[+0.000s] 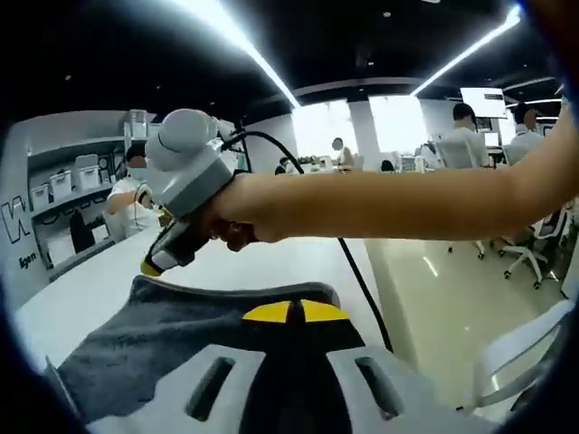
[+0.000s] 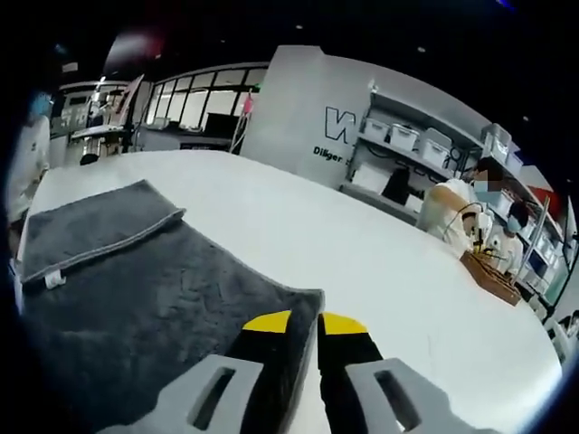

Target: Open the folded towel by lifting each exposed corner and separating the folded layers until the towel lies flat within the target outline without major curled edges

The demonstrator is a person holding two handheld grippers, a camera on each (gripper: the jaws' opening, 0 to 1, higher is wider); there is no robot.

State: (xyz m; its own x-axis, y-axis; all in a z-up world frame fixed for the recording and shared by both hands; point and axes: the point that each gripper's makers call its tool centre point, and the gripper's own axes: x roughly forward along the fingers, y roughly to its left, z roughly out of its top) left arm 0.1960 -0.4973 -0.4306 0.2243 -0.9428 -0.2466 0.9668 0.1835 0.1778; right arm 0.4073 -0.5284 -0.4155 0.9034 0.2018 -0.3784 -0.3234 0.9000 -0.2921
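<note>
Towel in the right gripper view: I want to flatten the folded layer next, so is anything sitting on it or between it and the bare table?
Nothing visible does. The gray towel lies on the white table with one folded layer on top at its far side. The right gripper is at the towel's near corner, and the table beside it is bare.

Room bright overall. Left gripper view: ceiling light strips (image 1: 244, 45) blown out to white streaks, far windows (image 1: 362, 125) overexposed, soft sheen on the floor (image 1: 434, 280). Right gripper view: even light, white tabletop (image 2: 362, 262) nearly featureless from glare, towel (image 2: 163, 298) texture reads clearly mid-frame. Strong fisheye bending toward the edges, with blur and colour smear there. Shadows faint, diffuse
</note>
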